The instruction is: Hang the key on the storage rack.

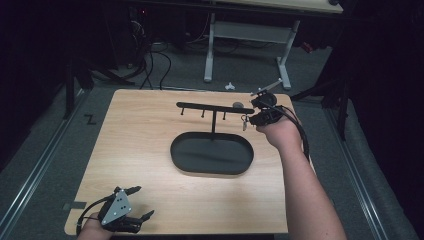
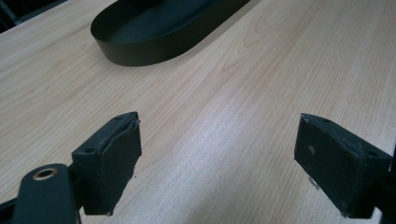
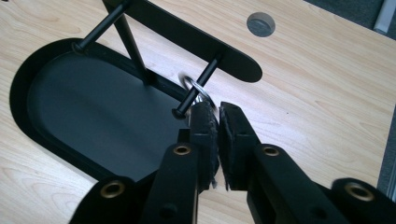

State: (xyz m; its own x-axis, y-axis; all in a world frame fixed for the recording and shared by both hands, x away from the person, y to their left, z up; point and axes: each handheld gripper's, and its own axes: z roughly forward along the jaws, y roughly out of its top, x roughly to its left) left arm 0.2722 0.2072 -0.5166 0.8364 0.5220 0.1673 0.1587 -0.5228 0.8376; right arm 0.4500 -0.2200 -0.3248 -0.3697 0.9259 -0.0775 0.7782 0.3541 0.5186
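Note:
A black stand with a crossbar [image 1: 215, 107] [image 3: 187, 35] and hanging pegs rises from a black oval tray [image 1: 175, 150] [image 3: 18, 88] [image 2: 140, 51] at the middle of the wooden table. A silver key ring [image 3: 192, 84] [image 1: 244, 121] is looped around the rightmost peg [image 3: 205, 74]. My right gripper [image 1: 248, 118] [image 3: 218, 106] sits at that peg's end, its jaws a narrow slit apart, with the ring at their tips. My left gripper [image 1: 144, 201] [image 2: 217, 140] rests near the table's front left corner, open wide, nothing between its pads.
A grey round cap [image 3: 260, 23] [image 1: 238, 105] sits in the tabletop behind the stand. A white-legged desk [image 1: 250, 30] and cables stand on the floor beyond the table. Bare wood lies between the tray and the left gripper.

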